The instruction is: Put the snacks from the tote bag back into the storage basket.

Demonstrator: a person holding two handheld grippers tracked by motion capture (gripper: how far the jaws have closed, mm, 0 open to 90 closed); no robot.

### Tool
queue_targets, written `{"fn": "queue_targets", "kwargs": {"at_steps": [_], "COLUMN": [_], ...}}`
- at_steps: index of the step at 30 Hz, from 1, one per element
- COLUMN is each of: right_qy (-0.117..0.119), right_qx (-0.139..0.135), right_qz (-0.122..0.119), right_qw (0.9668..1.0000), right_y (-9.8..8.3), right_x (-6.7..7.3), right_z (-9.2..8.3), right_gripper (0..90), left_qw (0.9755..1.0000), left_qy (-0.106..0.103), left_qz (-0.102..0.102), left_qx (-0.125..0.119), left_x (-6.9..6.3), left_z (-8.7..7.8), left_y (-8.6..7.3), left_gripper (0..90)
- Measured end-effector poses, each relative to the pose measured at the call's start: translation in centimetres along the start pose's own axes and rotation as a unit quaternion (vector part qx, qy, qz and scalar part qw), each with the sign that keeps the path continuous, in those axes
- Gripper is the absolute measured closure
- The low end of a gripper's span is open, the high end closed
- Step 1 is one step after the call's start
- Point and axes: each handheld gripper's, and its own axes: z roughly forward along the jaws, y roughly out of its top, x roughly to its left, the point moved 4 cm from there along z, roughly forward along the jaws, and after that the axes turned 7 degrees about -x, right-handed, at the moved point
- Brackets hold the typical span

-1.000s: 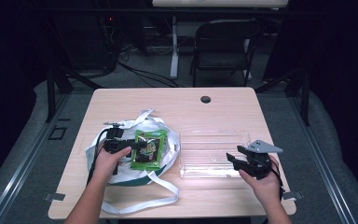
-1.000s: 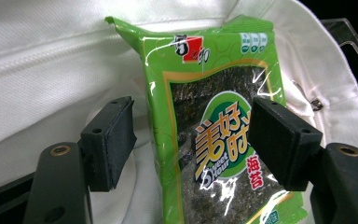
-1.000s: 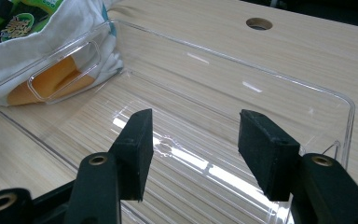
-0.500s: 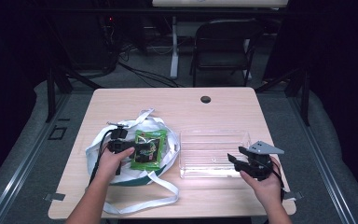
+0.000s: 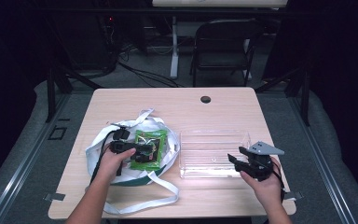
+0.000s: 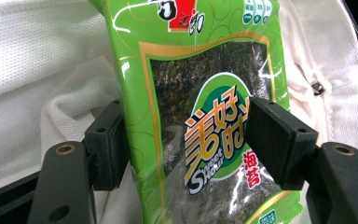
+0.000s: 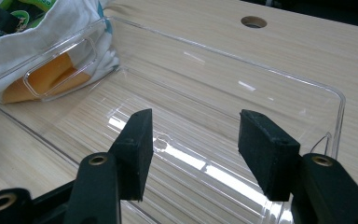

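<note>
Green seaweed snack packet (image 6: 205, 140) now sits between my left tongs (image 6: 186, 140), whose pads have come in around it on the white cloth bag (image 5: 121, 140) near the table's left edge; my right tongs (image 7: 193, 140) hang wide open, empty, over the clear plastic tray (image 5: 214, 135), where I judge it goes.

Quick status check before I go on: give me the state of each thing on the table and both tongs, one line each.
Seaweed packet: sealed, lying on the bag, between the left jaws.
White bag: slumped on the table, straps loose.
Clear tray: empty, upright, beside the bag.
Left tongs: jaws at the packet's two edges; firm grip cannot be told.
Right tongs: open, holding nothing, at the tray's near edge.
</note>
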Motion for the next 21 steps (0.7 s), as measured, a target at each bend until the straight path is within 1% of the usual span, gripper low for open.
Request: {"fn": "queue_targets", "kwargs": {"at_steps": [3, 6, 11, 12, 17, 18, 21], "right_qy": [0.0, 0.0, -0.002, -0.002, -0.003, -0.001, -0.003], "right_qx": [0.002, -0.003, -0.003, -0.003, -0.003, -0.004, -0.002], "right_qz": [-0.002, 0.002, 0.002, 0.002, 0.002, 0.003, 0.002], "right_qw": [1.0, 1.0, 1.0, 1.0, 1.0, 1.0, 1.0], "right_y": [0.0, 0.0, 0.0, 0.0, 0.1, 0.1, 0.1], "right_x": [0.0, 0.0, -0.1, -0.1, -0.2, -0.2, -0.1], "right_z": [0.0, 0.0, 0.0, -0.1, 0.0, 0.0, 0.1], "right_gripper": [45.3, 45.3, 45.3, 45.3, 45.3, 45.3, 45.3], "left_qw": [1.0, 1.0, 1.0, 0.9999, 0.9998, 0.9997, 0.9996], "left_qy": [-0.003, -0.005, -0.008, -0.011, -0.018, -0.023, -0.027], "left_qz": [0.0, 0.001, 0.003, 0.006, 0.004, 0.008, 0.009], "left_qx": [0.001, 0.001, 0.001, 0.002, -0.004, -0.004, -0.005], "left_x": [0.0, -0.1, -0.2, -0.2, -0.4, -0.4, -0.6], "left_z": [0.0, -0.1, -0.4, -0.6, -0.9, -1.2, -1.5], "left_y": [0.0, 0.0, 0.1, 0.1, 0.2, 0.3, 0.3], "left_gripper": [35.1, 36.6, 39.1, 39.9, 44.3, 45.6, 49.1]}}
